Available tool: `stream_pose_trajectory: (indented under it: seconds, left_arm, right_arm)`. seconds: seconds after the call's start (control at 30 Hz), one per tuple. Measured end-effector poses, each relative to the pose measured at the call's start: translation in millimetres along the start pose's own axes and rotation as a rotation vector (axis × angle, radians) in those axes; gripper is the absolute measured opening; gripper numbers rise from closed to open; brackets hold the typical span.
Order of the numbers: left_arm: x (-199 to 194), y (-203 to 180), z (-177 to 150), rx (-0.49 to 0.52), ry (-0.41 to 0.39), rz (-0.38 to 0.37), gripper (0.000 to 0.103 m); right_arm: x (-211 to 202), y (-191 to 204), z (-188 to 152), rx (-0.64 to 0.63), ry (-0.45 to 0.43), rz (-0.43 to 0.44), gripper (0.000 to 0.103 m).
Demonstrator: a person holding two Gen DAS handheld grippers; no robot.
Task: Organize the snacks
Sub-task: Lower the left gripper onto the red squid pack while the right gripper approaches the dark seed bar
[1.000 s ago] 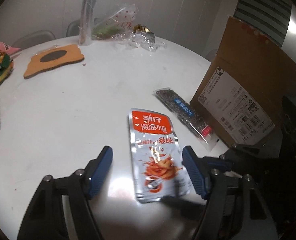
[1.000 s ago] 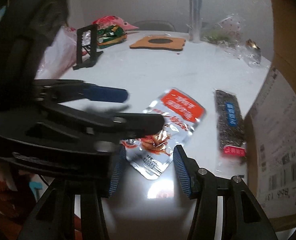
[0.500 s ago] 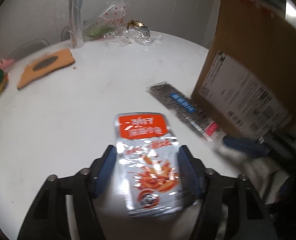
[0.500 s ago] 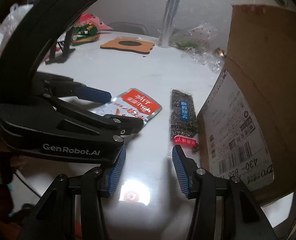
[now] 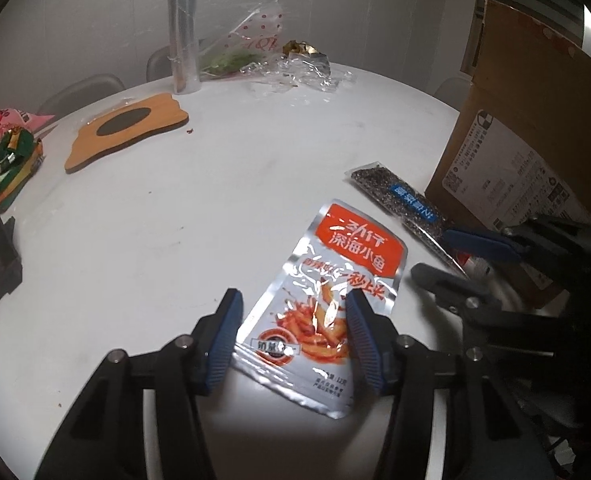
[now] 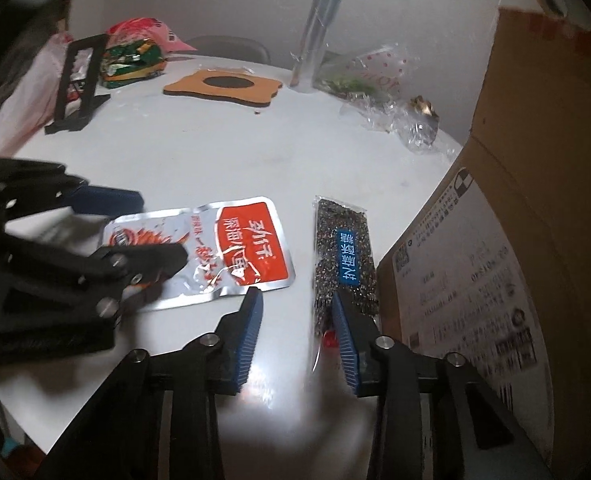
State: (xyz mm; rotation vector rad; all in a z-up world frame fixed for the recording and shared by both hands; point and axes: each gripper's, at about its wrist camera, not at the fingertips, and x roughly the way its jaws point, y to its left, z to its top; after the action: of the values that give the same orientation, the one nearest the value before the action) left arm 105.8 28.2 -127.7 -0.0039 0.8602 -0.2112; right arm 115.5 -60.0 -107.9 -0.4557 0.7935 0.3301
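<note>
Foil catches the light on the silver snack pouch (image 5: pixel 327 304), which lies flat on the white round table (image 5: pixel 183 216) at lower centre of the left wrist view. Its top carries an orange-red panel with white characters; below that is a picture of reddish strips and a round dark seal, and the surface is crinkled. The left gripper (image 5: pixel 291 334) has its blue-padded fingers spread to either side of the pouch's lower half, with a gap between pads and foil; whether they touch it is unclear.

To the right, a long narrow packet of dark speckled contents (image 6: pixel 345 258) with a blue label lies just beside the cardboard box (image 6: pixel 507 208), which fills the right edge of both views. In the right wrist view the right gripper (image 6: pixel 295 330) is spread open at lower centre, its right pad over the packet's near end, its left pad over bare table.

At upper left sit a wooden trivet (image 5: pixel 123 132), a green-and-pink snack bag (image 5: pixel 5 148) and a black stand (image 6: pixel 77 86); crumpled clear wrap (image 5: pixel 295 72) lies at top centre.
</note>
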Motion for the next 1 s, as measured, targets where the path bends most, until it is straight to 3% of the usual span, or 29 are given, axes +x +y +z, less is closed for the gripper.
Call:
stream_pose_trajectory:
  seconds: [0.33,0.7,0.9,1.0]
  left_arm:
    - [-6.4,0.8,-6.5,-0.007,-0.004,-0.045,0.051]
    - [-8.5,1.3,-8.1,-0.018,-0.006,-0.06,0.051]
    - [-9.5,1.6,-7.6,-0.021,-0.009,-0.086,0.051]
    - [-9.2,-1.6,-7.9,-0.012,0.0,-0.116,0.052]
  right_arm:
    - [-2.6,-18.8,-7.7,0.169,0.014,0.18,0.035]
    - [-18.0,-15.9,-18.0,0.209,-0.079,0.059,0.03]
    - [-11.1,-11.2,-20.0,0.208,-0.061,-0.059,0.015]
    - [-10.3,-12.7,-20.4,0.215,-0.059,-0.095,0.013]
